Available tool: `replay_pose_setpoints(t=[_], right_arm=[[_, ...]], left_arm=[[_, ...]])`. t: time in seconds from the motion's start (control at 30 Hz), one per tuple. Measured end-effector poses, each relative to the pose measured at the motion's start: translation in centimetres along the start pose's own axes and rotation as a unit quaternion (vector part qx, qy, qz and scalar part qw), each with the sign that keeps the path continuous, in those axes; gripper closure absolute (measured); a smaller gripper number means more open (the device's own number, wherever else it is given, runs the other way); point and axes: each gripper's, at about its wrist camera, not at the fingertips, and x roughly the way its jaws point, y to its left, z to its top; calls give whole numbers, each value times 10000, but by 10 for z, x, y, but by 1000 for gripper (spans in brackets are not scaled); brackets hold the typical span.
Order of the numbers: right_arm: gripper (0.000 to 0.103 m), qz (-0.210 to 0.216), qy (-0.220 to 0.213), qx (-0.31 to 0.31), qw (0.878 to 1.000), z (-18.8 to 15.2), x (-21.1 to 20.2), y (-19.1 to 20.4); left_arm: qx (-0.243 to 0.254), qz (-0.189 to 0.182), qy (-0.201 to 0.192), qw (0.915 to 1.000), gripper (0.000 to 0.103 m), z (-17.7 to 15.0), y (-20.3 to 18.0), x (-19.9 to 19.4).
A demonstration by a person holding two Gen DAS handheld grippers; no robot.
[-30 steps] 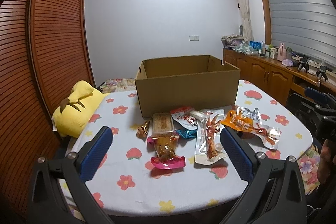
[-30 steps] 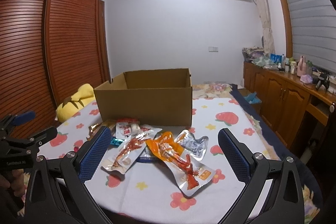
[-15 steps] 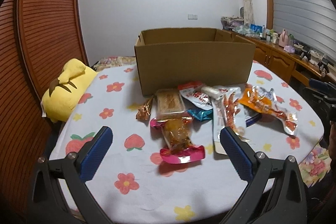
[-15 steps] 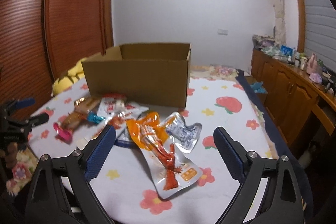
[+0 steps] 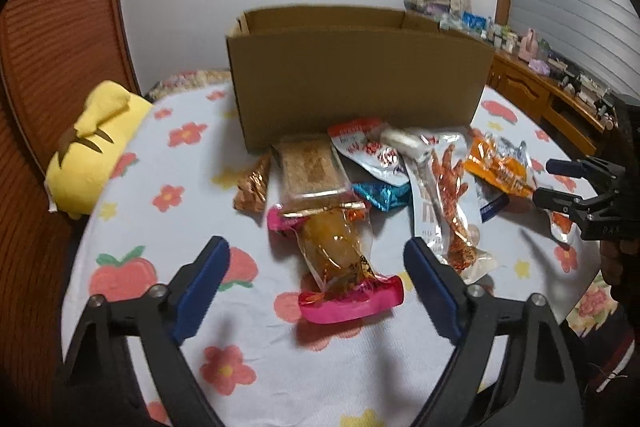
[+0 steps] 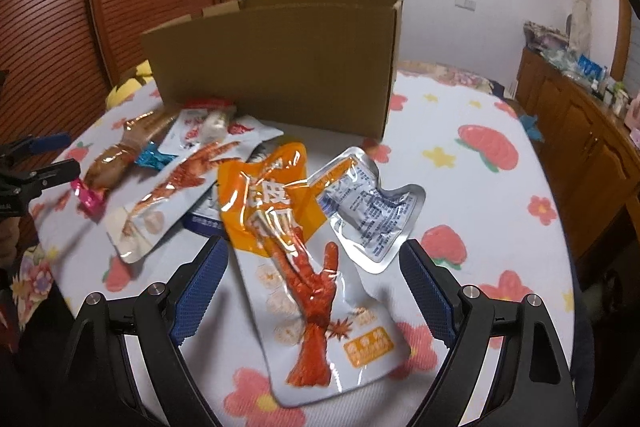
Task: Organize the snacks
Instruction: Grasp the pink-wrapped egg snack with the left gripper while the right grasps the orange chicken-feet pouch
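Several snack packets lie in front of an open cardboard box [image 5: 360, 83] on a flowered tablecloth. My left gripper [image 5: 316, 279] is open, just above a pink-ended packet of brown meat [image 5: 340, 259]. Behind it lie a clear biscuit pack [image 5: 310, 167] and a chicken-foot pouch [image 5: 444, 195]. My right gripper [image 6: 314, 279] is open, low over an orange chicken-foot pouch [image 6: 296, 227], with a silver pouch [image 6: 368, 211] to its right. The box also shows in the right wrist view [image 6: 280, 55]. Each gripper shows in the other's view: right [image 5: 560, 183], left [image 6: 44, 155].
A yellow plush toy [image 5: 96, 143] lies at the table's left edge. A wooden slatted wardrobe [image 5: 52, 27] stands on the left. A wooden cabinet with clutter on top [image 6: 580, 123] runs along the right wall. The tablecloth [image 6: 480, 187] right of the box has room.
Both grippers have moved forward and down toward the snacks, which now look larger and closer. Both stay open. No snack has moved.
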Motion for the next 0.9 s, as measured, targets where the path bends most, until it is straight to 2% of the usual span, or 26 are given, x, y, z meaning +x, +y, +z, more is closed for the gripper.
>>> replay_pose_setpoints(t=[0.13, 0.2, 0.23, 0.33, 0.67, 0.77, 0.9], right_arm=[[14, 0, 89, -88, 9999, 2, 8, -1], [14, -3, 112, -147, 9998, 2, 10, 1], [14, -6, 134, -191, 9997, 1, 11, 2], [14, -18, 161, -274, 9995, 0, 13, 6], [14, -22, 407, -131, 9991, 0, 24, 2], [14, -43, 455, -75, 9989, -1, 25, 0], [14, -70, 462, -124, 9988, -1, 26, 2]], left_arm=[[-22, -119, 228, 9997, 26, 3, 0, 14], [-44, -170, 328, 9993, 42, 4, 0, 20], [-70, -166, 413, 9990, 43, 5, 1, 24], [-123, -279, 563, 9979, 43, 8, 1, 31], [108, -200, 1010, 9946, 43, 12, -3, 51], [128, -283, 1013, 9944, 57, 8, -3, 49], [179, -241, 874, 9957, 63, 6, -4, 40]])
